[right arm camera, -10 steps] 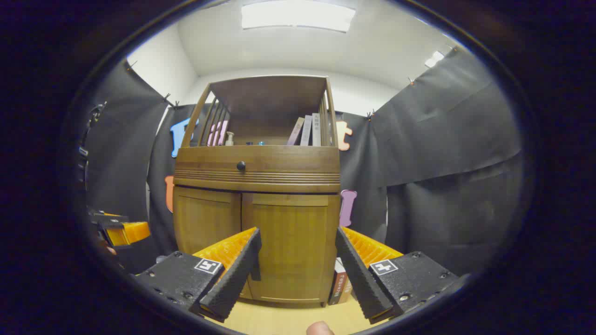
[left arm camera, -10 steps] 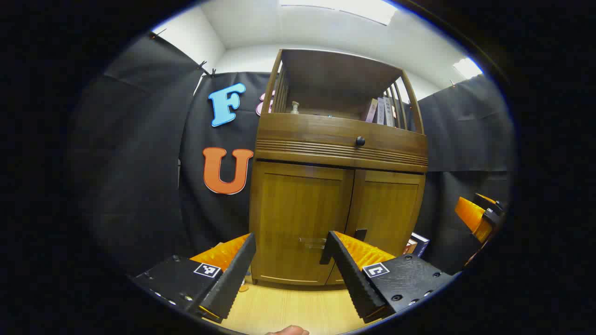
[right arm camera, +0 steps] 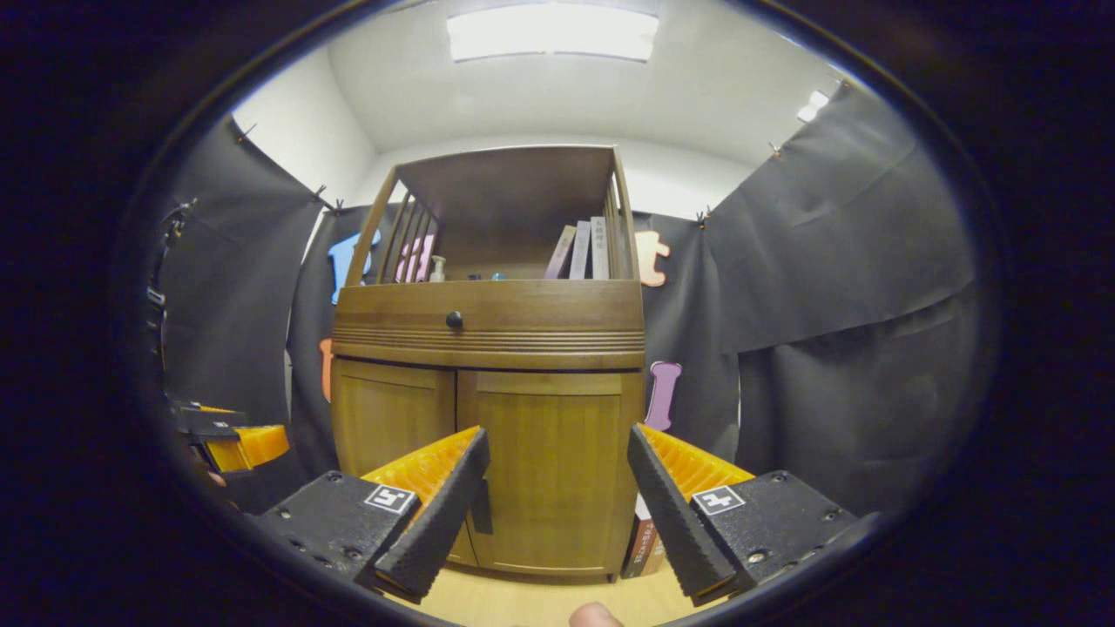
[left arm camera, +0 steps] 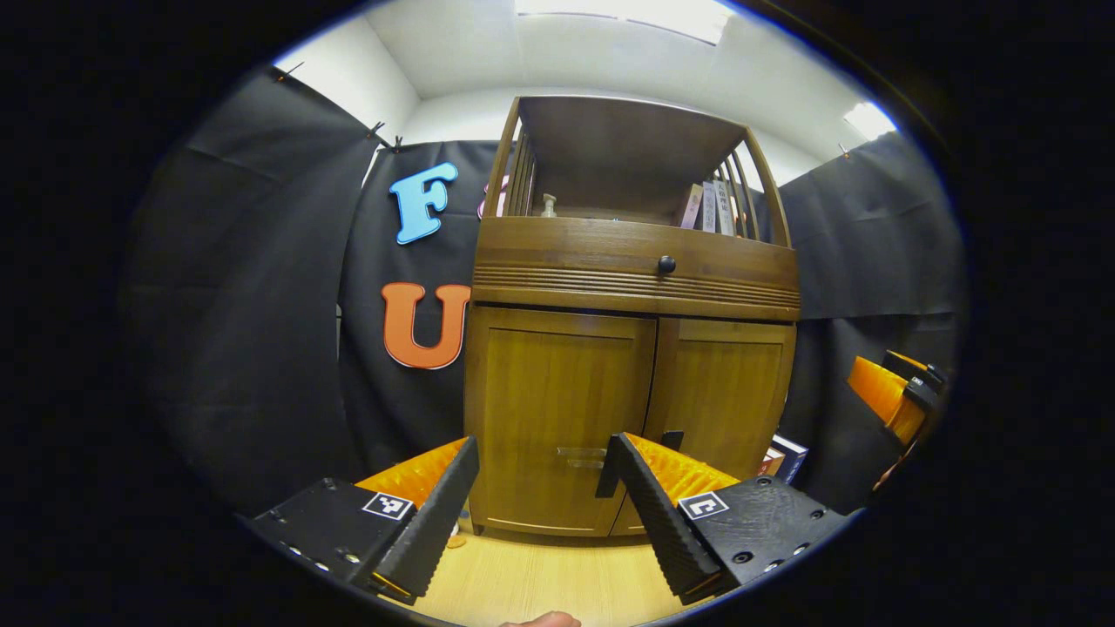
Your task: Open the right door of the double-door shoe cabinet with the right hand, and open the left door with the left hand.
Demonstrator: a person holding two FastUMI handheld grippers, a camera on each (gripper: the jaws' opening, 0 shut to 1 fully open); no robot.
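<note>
The shoe cabinet [left arm camera: 631,348] stands on the wood floor [left arm camera: 540,579] with both doors closed. In the left gripper view, the left door [left arm camera: 557,418] sits right ahead, between the two fingers of the left gripper [left arm camera: 540,461]. Those fingers are spread wide and hold nothing. A small clear handle [left arm camera: 582,455] on that door shows in the gap between them, a bit farther off and not touched. The right door [left arm camera: 727,405] lies past the finger on the right.

In the right gripper view, the right door [right arm camera: 549,470] sits between the wide-open fingers of the right gripper [right arm camera: 557,466], which hold nothing and touch nothing. A dark handle [right arm camera: 481,515] peeks out just behind the finger on the left. The left door [right arm camera: 392,422] is beyond that finger. Above the doors is a drawer with a round black knob [right arm camera: 454,320], and books [right arm camera: 579,251] stand on the top shelf.
</note>
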